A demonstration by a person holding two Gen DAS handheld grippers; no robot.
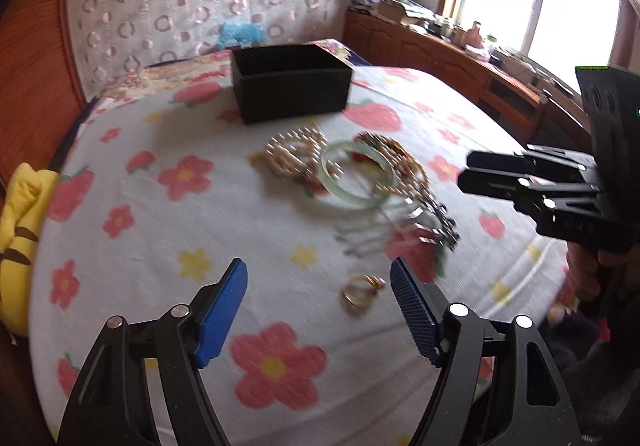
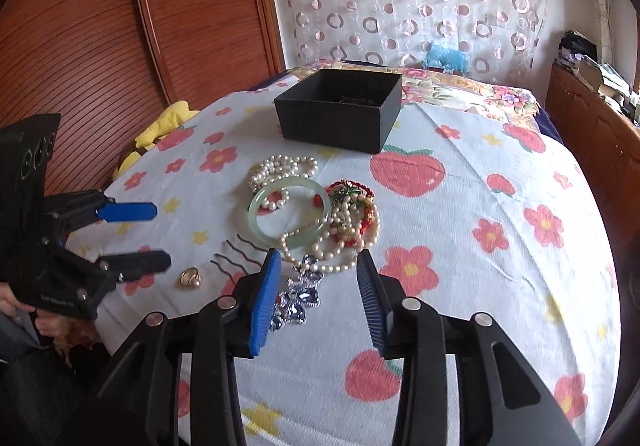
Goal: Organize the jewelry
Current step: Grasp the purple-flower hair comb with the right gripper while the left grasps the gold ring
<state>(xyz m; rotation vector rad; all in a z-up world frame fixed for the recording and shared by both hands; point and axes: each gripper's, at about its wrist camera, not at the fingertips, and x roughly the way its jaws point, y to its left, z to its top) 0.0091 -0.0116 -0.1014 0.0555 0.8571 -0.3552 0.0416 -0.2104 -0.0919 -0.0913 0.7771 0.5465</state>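
Near the pale green jade bangle [image 2: 290, 214], the blue jewelled brooch [image 2: 298, 296] lies on the flowered cloth [image 2: 500, 286], rigid, light, slippery; pinch its edges. The right gripper [image 2: 316, 300] straddles it, part open, empty. The left gripper [image 1: 318, 312] gapes wide over the small gold ring [image 1: 361, 292].

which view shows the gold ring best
The right wrist view: the gold ring is sharp there, lying alone on the flowered cloth beside the hair pins. In the left wrist view the ring lies between the fingers of the left gripper but is blurred.
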